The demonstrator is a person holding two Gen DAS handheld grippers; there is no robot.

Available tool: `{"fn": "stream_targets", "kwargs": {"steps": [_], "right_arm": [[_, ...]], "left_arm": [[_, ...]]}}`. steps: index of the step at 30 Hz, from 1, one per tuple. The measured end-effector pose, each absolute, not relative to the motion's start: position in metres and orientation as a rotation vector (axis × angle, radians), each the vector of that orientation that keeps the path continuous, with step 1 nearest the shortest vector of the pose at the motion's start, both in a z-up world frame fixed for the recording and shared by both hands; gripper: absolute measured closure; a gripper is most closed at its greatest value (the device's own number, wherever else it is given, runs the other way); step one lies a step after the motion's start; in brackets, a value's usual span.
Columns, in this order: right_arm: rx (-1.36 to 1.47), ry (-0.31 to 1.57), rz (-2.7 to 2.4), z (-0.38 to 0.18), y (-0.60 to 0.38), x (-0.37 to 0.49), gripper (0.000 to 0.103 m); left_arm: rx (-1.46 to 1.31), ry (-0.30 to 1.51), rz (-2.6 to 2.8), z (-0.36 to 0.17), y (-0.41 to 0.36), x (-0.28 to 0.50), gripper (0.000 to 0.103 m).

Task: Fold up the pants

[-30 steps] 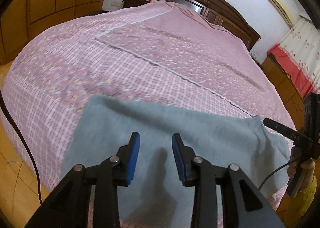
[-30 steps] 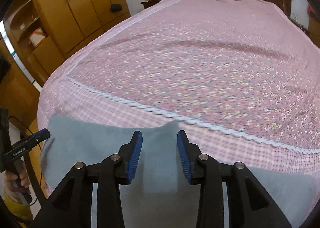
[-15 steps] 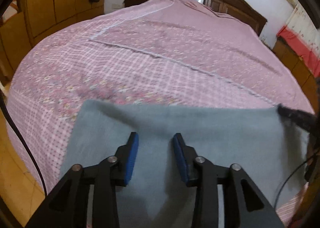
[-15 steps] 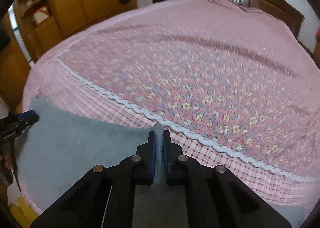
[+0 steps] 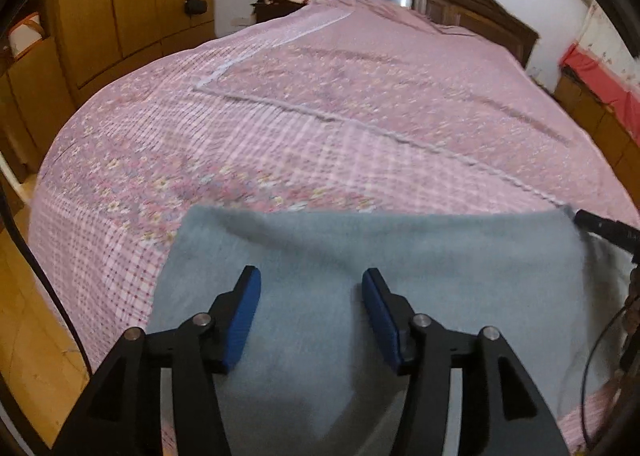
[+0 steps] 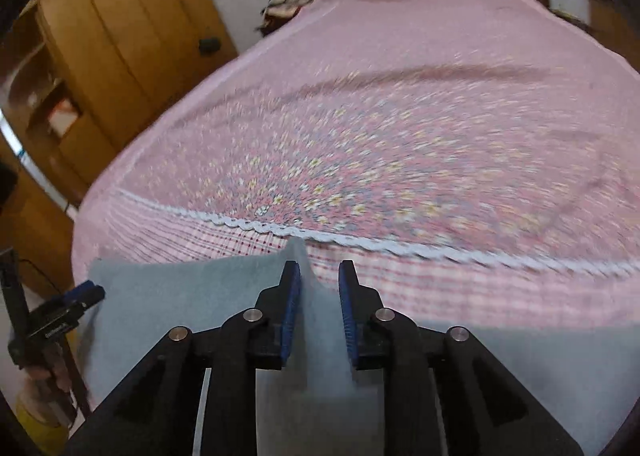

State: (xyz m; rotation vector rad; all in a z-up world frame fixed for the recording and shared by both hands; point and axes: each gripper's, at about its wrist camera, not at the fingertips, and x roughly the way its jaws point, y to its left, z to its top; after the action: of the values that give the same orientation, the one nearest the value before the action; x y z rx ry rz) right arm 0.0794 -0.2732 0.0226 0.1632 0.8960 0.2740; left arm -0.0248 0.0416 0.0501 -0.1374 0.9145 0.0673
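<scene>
Right wrist view: the grey pants (image 6: 180, 308) lie flat near the foot edge of the bed (image 6: 400, 116), their long axis running crosswise between the two tools. A raised fold of cloth stands between the right tool (image 6: 319, 308) pads, which have just been parting and no longer pinch it. The left tool (image 5: 311, 316), jaws just widening, hangs apart above the opposite end, gripping nothing. Both tools sit equally close.

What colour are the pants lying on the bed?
Plain grey-blue pants, with no pattern, clearest in the left wrist view.
</scene>
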Motion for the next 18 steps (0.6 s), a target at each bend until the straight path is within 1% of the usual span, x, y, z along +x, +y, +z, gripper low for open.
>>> {"fn": "stream_targets", "kwargs": {"steps": [4,13,15,17,18], "right_arm": [[0.228,0.876,0.227,0.036,-0.308,0.053,0.078],[0.246,0.860,0.025,0.049,-0.377,0.010,0.077],[0.247,0.844,-0.021,0.051,-0.389,0.002,0.074],[0.254,0.821,-0.078,0.053,-0.405,-0.005,0.065],[0.265,0.809,-0.100,0.054,-0.413,-0.007,0.064]], "left_arm": [[-0.108,0.886,-0.011,0.067,0.019,-0.024,0.048],[-0.087,0.900,-0.193,0.077,-0.048,-0.014,0.047],[-0.082,0.903,-0.221,0.078,-0.059,-0.012,0.047],[-0.079,0.902,-0.247,0.080,-0.072,-0.011,0.047],[-0.076,0.901,-0.260,0.082,-0.077,-0.010,0.047]]}}
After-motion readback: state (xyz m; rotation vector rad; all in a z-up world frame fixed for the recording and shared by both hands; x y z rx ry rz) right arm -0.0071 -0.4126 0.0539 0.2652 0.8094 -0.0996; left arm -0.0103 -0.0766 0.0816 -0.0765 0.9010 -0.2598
